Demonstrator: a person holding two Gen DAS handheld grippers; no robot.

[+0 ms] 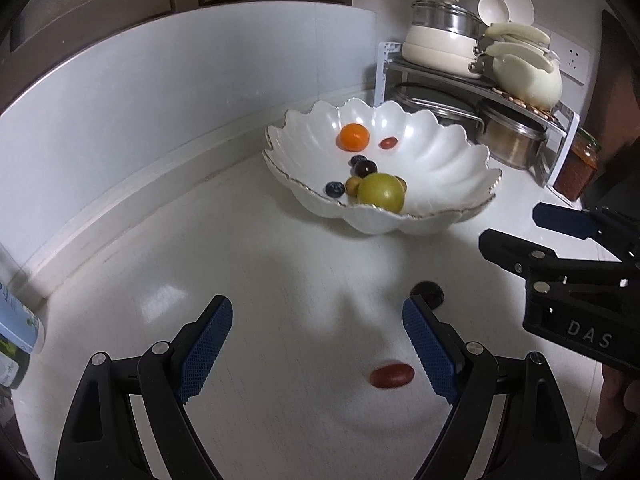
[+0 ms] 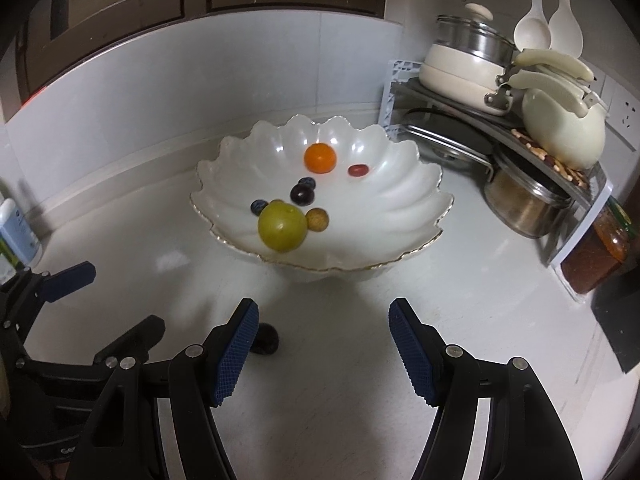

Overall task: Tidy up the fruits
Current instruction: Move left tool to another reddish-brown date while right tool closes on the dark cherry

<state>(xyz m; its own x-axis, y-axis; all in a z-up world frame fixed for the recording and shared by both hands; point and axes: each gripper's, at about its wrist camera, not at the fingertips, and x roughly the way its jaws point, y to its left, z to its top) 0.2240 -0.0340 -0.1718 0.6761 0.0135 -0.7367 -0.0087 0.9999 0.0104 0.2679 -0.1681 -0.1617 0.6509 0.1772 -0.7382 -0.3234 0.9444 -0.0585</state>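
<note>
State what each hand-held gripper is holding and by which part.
Nothing is held. The left hand-held gripper and right hand-held gripper are both open and empty above the counter.

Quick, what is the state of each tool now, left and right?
Left tool: open, holding nothing.
Right tool: open, holding nothing.

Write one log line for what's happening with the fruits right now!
left gripper: open, empty | right gripper: open, empty | bowl: holds fruits | counter: red grape tomato, dark grape loose
</note>
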